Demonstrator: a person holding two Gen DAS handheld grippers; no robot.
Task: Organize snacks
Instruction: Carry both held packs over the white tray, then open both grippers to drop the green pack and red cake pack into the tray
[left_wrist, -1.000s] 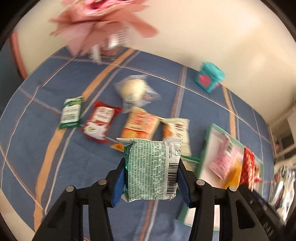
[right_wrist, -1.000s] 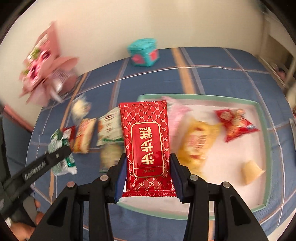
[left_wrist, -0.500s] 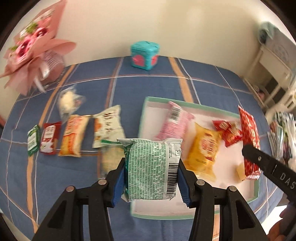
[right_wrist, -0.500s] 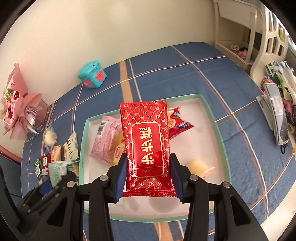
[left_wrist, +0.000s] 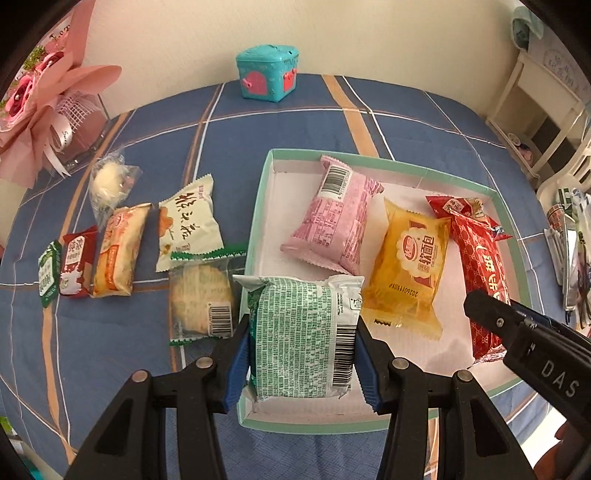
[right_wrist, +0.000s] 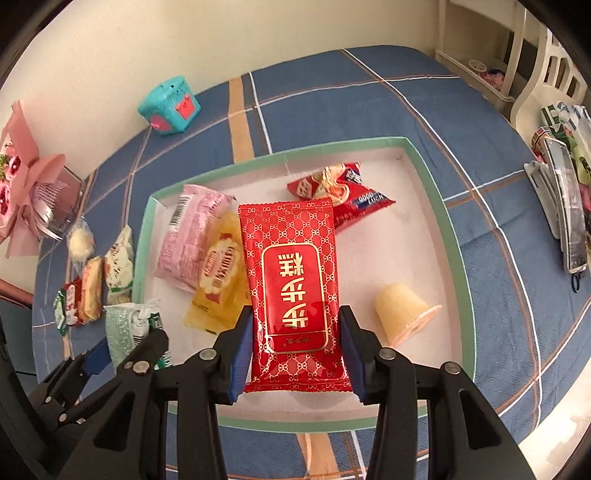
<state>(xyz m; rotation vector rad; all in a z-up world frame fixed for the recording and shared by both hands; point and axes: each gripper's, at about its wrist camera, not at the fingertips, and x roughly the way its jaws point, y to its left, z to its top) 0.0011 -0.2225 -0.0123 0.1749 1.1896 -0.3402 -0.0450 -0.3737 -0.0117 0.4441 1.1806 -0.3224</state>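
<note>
Over the lower half of both frames, the white tray now lies beneath both grippers, having swung in from the side: left gripper clamps the green packet, right gripper clamps the red packet; release probably follows.
</note>
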